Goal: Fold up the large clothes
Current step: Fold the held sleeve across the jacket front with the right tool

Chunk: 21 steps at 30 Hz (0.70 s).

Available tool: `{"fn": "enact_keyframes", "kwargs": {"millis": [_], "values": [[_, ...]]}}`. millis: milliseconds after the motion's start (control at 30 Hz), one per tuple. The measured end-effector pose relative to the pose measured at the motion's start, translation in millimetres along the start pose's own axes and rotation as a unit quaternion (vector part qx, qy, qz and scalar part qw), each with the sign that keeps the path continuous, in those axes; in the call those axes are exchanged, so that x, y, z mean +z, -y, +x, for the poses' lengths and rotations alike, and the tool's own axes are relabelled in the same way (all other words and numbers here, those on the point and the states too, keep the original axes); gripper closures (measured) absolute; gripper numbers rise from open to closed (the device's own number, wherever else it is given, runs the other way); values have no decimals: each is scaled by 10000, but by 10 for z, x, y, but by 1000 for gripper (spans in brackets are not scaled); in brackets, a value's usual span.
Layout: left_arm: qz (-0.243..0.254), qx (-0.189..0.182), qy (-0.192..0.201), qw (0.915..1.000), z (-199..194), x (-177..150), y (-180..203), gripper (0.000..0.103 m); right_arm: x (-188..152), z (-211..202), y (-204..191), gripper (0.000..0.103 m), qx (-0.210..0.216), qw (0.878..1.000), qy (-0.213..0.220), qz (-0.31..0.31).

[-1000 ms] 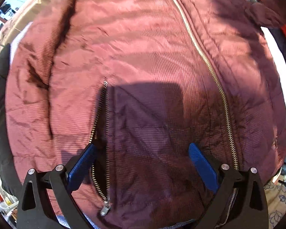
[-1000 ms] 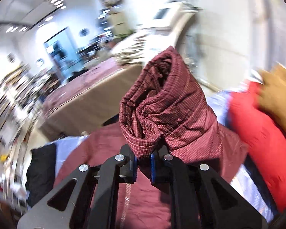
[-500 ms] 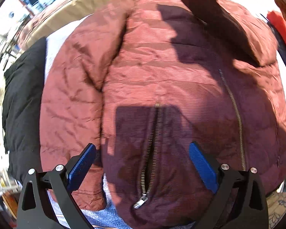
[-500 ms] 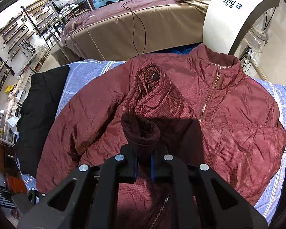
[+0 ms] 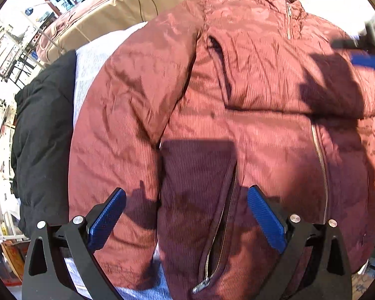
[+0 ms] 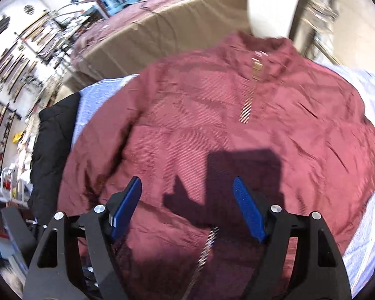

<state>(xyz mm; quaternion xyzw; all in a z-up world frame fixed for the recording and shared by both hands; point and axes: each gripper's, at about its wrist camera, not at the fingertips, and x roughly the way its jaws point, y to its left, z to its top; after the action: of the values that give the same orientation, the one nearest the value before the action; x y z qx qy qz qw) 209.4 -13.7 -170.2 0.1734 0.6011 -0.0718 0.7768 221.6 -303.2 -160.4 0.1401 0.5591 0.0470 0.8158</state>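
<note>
Left gripper with matte black triangular-cutout arms, silver round screws behind the fingers, ribbed blue pads on their inner faces, right gripper identical, black frame, silver screws, blue ribbed fingers

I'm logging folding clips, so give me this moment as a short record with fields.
garment: maroon jacket, front up, zip partly closed
one sleeve: folded across the chest
left gripper: open, holding nothing
right gripper: open, holding nothing
beside jacket: black garment
surface: pale striped sheet
</note>
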Motion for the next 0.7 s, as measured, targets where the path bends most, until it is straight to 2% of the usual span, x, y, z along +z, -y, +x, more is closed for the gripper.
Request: {"fn": "enact_keyframes", "kwargs": {"millis": [133,267,433,500,567,700], "values": [[192,-59,118,9997,19,316,115,7,-48,59,477,27,-668,9971,-166,309],[576,-76,124,9982,65,607,425,7,-31,183,733,27,-1160,9928,-293,74],[1053,-47,-162,9943,325,926,815,7,-43,511,821,25,-1443,9846,-737,-651],[1137,-50,-323,9930,452,989,928,7,-92,610,782,17,-1577,9789,-834,-1001],[1130,22,-531,9922,598,1018,992,7,-146,698,735,15,-1778,9721,-868,-1262],[809,-115,-911,9925,851,1068,970,5,-149,848,732,10,-2028,9672,-998,-1160]]}}
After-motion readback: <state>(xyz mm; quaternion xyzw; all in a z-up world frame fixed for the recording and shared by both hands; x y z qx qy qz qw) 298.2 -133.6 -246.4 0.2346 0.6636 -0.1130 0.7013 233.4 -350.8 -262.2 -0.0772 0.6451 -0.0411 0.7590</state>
